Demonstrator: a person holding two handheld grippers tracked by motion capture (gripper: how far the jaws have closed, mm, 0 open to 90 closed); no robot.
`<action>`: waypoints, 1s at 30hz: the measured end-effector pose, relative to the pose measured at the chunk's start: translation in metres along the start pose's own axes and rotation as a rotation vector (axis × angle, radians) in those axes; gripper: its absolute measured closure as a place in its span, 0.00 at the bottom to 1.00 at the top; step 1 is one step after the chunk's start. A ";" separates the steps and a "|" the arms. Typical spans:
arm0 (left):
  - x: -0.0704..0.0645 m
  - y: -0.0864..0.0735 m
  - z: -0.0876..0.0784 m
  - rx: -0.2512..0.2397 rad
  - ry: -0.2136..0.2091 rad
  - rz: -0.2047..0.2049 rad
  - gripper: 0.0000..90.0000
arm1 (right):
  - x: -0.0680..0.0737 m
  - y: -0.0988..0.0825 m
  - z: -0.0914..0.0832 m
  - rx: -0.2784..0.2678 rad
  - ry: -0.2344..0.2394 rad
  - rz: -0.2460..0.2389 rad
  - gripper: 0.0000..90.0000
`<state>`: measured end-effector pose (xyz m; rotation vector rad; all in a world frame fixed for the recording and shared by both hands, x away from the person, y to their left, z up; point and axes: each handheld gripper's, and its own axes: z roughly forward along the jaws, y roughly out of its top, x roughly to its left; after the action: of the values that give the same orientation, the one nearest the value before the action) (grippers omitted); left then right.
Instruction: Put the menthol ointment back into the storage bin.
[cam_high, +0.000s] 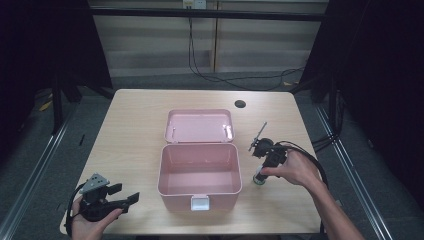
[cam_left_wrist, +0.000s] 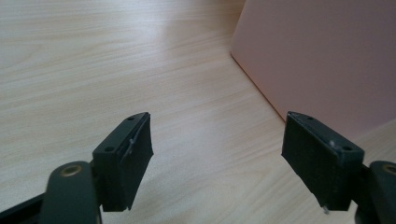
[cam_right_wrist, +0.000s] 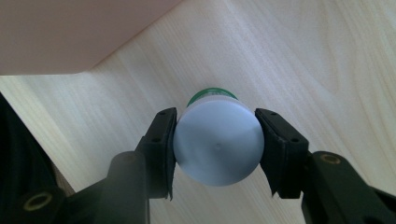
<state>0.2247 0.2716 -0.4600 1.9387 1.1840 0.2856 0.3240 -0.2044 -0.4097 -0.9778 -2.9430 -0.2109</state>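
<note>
An open pink box (cam_high: 162, 170) stands mid-table, its lid (cam_high: 200, 127) laid back flat behind it and its inside bare. Right of the box stands a small bottle (cam_high: 259, 178) with a white cap (cam_right_wrist: 217, 140) and a green band. My right gripper (cam_high: 261, 172) comes down on it from above, and both jaws press the sides of the cap in the right gripper view (cam_right_wrist: 217, 145). My left gripper (cam_high: 126, 195) rests near the table's front left corner, open with nothing between its jaws (cam_left_wrist: 217, 158). The box's pink wall (cam_left_wrist: 322, 60) lies ahead of it to the right.
A round cable hole (cam_high: 240, 104) sits at the table's back right. Black cables (cam_high: 225, 77) trail on the floor behind the table. Bare wood lies left of the box (cam_high: 125, 140). The box's corner (cam_right_wrist: 70, 32) is close to the bottle.
</note>
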 end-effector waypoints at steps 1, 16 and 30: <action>0.000 0.000 0.000 0.000 0.000 0.000 0.26 | 0.000 0.000 0.000 0.000 0.000 0.000 0.57; 0.003 0.000 -0.002 -0.018 0.001 -0.018 0.22 | 0.007 0.001 -0.025 -0.025 -0.006 -0.015 0.57; 0.004 0.001 -0.002 -0.019 -0.010 -0.020 0.18 | 0.015 0.008 -0.051 -0.052 -0.026 -0.056 0.57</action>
<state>0.2264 0.2761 -0.4593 1.9082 1.1898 0.2758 0.3156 -0.1962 -0.3571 -0.9122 -3.0051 -0.2797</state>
